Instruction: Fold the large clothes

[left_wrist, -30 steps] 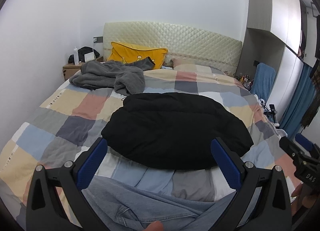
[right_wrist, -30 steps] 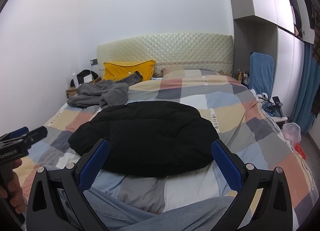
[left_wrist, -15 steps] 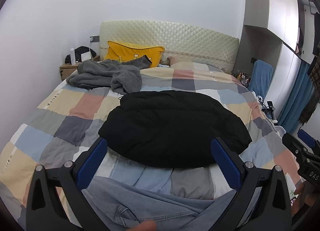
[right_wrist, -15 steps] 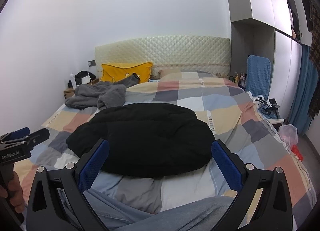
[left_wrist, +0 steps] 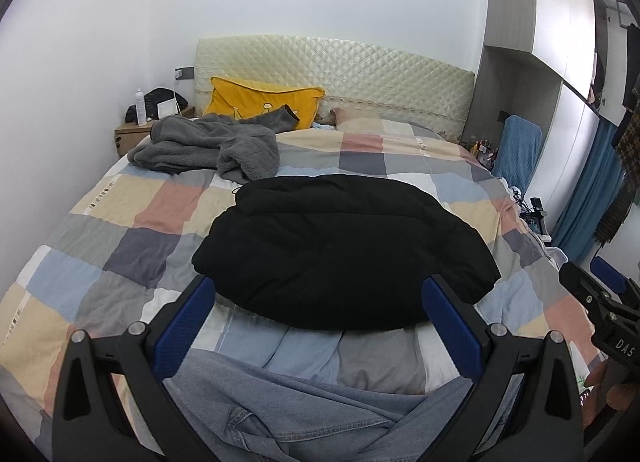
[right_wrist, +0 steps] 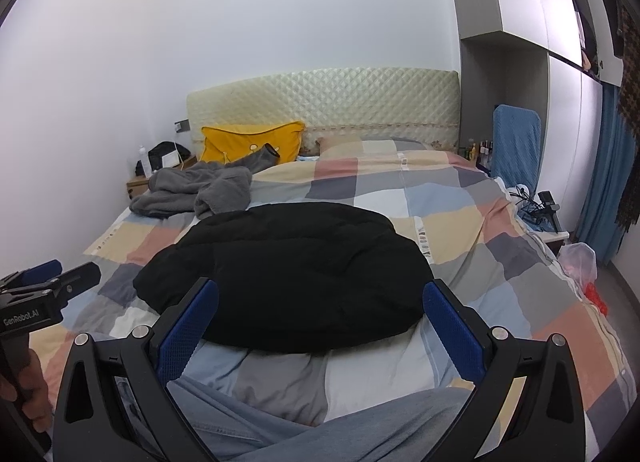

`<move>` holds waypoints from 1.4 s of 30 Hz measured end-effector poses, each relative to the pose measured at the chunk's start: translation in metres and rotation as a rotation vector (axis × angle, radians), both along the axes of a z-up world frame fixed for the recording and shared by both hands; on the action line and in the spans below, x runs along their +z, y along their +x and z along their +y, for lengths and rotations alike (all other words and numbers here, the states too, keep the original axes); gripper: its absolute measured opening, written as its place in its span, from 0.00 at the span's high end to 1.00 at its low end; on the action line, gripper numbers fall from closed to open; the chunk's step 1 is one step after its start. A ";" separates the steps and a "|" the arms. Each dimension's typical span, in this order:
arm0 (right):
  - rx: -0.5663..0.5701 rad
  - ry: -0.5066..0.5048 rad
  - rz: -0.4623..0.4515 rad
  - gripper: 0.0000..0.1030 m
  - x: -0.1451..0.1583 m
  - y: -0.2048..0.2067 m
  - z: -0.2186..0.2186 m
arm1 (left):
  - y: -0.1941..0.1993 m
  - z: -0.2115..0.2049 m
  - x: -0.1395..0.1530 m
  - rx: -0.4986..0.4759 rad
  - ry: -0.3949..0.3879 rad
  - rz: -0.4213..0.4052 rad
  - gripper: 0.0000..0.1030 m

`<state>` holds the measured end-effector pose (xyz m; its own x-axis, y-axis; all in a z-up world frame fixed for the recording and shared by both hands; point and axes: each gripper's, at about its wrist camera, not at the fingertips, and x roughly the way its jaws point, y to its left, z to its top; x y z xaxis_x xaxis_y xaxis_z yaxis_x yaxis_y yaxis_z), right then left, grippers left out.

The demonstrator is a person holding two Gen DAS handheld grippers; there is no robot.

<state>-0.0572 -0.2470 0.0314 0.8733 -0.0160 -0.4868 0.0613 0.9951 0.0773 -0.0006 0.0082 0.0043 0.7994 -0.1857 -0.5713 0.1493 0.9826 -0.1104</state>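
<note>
A black padded jacket [left_wrist: 340,246] lies folded into a rounded block in the middle of the checked quilt [left_wrist: 120,222]; it also shows in the right wrist view [right_wrist: 288,278]. A blue denim garment [left_wrist: 304,414] lies at the near edge of the bed under both grippers, also in the right wrist view [right_wrist: 320,426]. My left gripper [left_wrist: 320,314] is open and empty above the denim. My right gripper [right_wrist: 320,318] is open and empty too, and it shows at the right edge of the left view [left_wrist: 600,310].
A crumpled grey fleece garment [left_wrist: 208,146] lies at the far left of the bed by a yellow pillow [left_wrist: 264,106]. A nightstand [left_wrist: 132,134] stands at the far left. A blue chair [right_wrist: 516,142], cables and a plastic bag [right_wrist: 576,262] are on the right.
Both grippers have lifted and tilted slightly, so the bed sits a bit lower in the views. Both stay open. The clothes have not moved.
</note>
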 end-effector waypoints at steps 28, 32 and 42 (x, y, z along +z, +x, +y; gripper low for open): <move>-0.001 0.010 -0.010 0.00 -0.001 0.000 0.003 | 0.001 -0.001 -0.001 0.002 -0.004 0.000 0.00; 0.002 0.009 -0.016 0.00 -0.002 0.001 0.004 | 0.000 0.003 0.001 0.007 -0.004 -0.008 0.00; -0.002 0.017 -0.019 0.00 -0.002 -0.001 0.004 | -0.001 0.006 0.003 0.024 0.005 -0.014 0.00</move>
<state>-0.0585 -0.2427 0.0296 0.8825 -0.0097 -0.4702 0.0616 0.9935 0.0952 -0.0011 0.0144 0.0068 0.8117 -0.1635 -0.5608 0.1271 0.9865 -0.1036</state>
